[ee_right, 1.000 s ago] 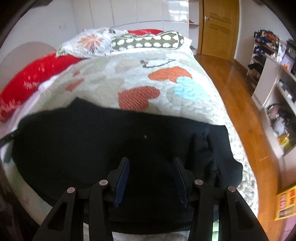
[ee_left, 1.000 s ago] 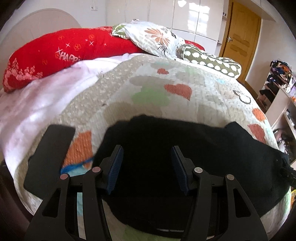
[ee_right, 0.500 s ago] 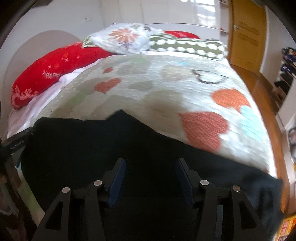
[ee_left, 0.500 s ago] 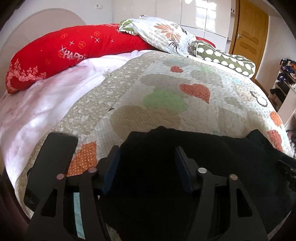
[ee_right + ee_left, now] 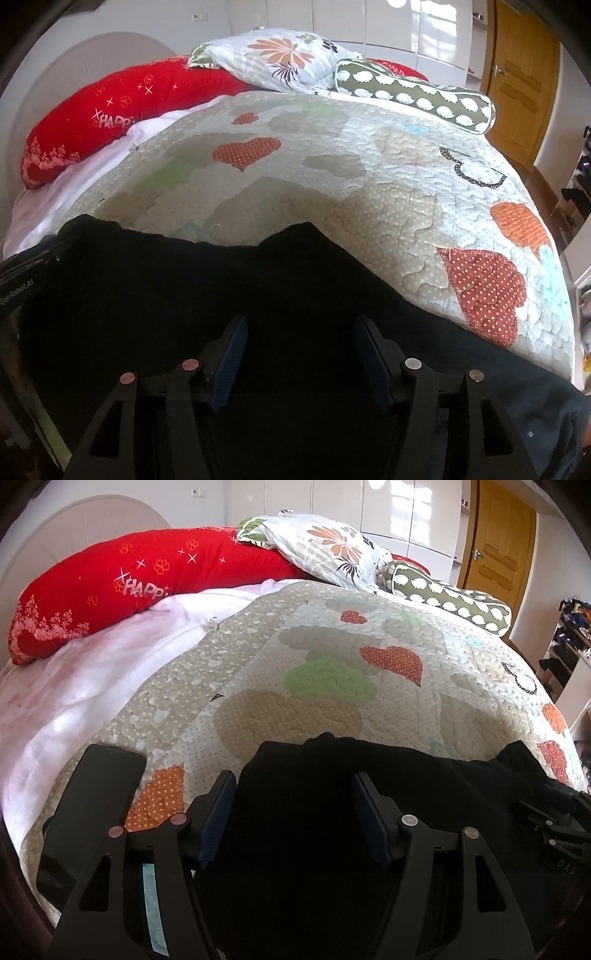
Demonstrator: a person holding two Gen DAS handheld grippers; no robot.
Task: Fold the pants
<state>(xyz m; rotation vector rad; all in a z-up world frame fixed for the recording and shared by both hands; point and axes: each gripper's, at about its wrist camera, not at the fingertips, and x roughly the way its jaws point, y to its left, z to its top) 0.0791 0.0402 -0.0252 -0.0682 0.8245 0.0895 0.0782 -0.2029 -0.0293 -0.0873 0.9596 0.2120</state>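
Observation:
Black pants (image 5: 303,834) lie flat across the near edge of the bed, seen again in the right wrist view as black pants (image 5: 280,288). My left gripper (image 5: 293,805) hovers over their left end with jaws opening; the cloth lies under the gap and the blue pads (image 5: 218,812) do not press it. My right gripper (image 5: 299,338) hangs over the middle of the pants, jaws also opening, nothing pinched. Each gripper shows at the edge of the other's view: the right gripper (image 5: 554,823) and the left gripper (image 5: 26,273).
A black phone (image 5: 92,812) lies on the heart-patterned quilt (image 5: 332,686) left of the pants. A red pillow (image 5: 140,579), a floral pillow (image 5: 325,550) and a green bolster (image 5: 447,598) sit at the headboard. A wooden door (image 5: 524,85) and shelves (image 5: 569,650) stand to the right.
Both grippers' jaws have spread wider. The right gripper has swung left along the pants, so the floor has left its view. The left gripper has edged toward the pants' left end.

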